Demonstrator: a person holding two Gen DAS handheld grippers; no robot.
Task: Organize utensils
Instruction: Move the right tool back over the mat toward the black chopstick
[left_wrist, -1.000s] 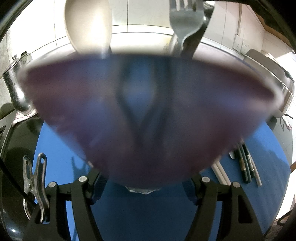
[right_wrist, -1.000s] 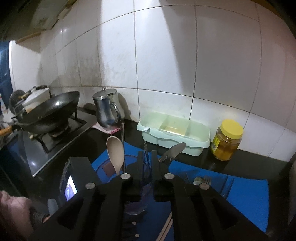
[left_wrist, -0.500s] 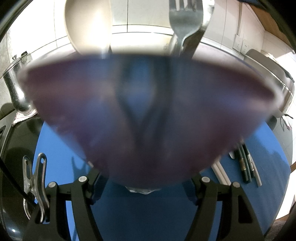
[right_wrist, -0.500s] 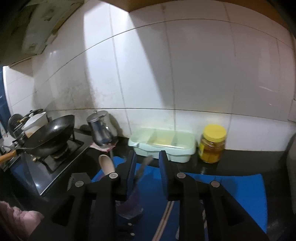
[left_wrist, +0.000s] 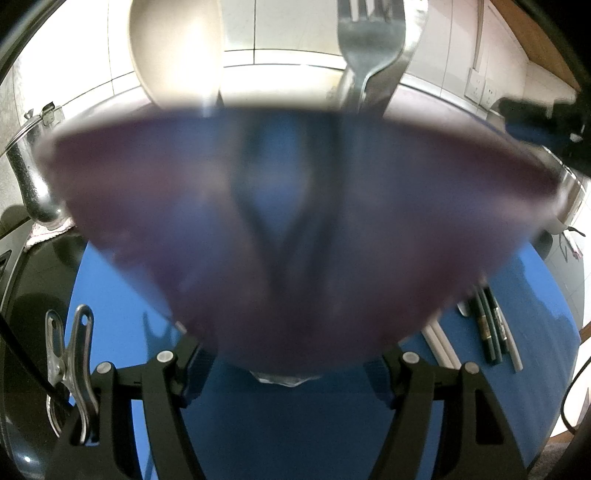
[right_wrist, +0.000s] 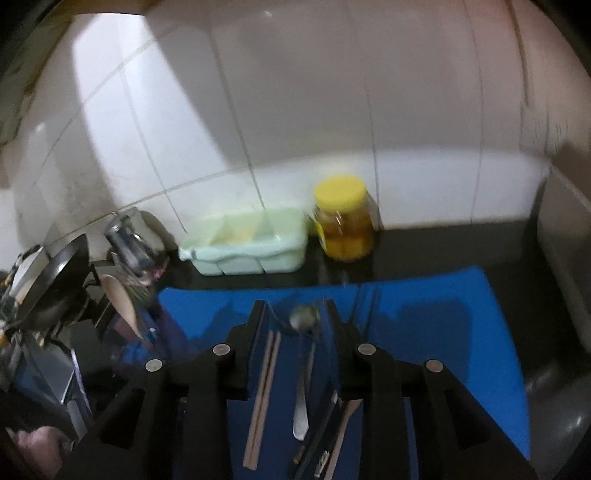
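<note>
My left gripper (left_wrist: 288, 362) is shut on a translucent purple cup (left_wrist: 295, 221) that fills the left wrist view. A beige spoon (left_wrist: 173, 55) and a metal fork (left_wrist: 369, 48) stick up out of the cup. My right gripper (right_wrist: 295, 310) hovers over the blue mat (right_wrist: 424, 314), its jaws opening with nothing pressed between the pads. Below it on the mat lie a metal spoon (right_wrist: 301, 406), pale chopsticks (right_wrist: 262, 398) and dark chopsticks (right_wrist: 325, 424). The cup (right_wrist: 125, 325) stands at the left of the right wrist view.
A pale green divided tray (right_wrist: 243, 243) and a yellow-lidded jar (right_wrist: 345, 218) stand against the tiled wall. A steel kettle (right_wrist: 125, 240) and a wok (right_wrist: 51, 280) are at the left. A metal clip (left_wrist: 70, 354) lies left of my left gripper.
My right gripper swung right, away from the cup, to above the utensils on the mat, and its jaws spread wider. The left gripper and cup stayed still.
</note>
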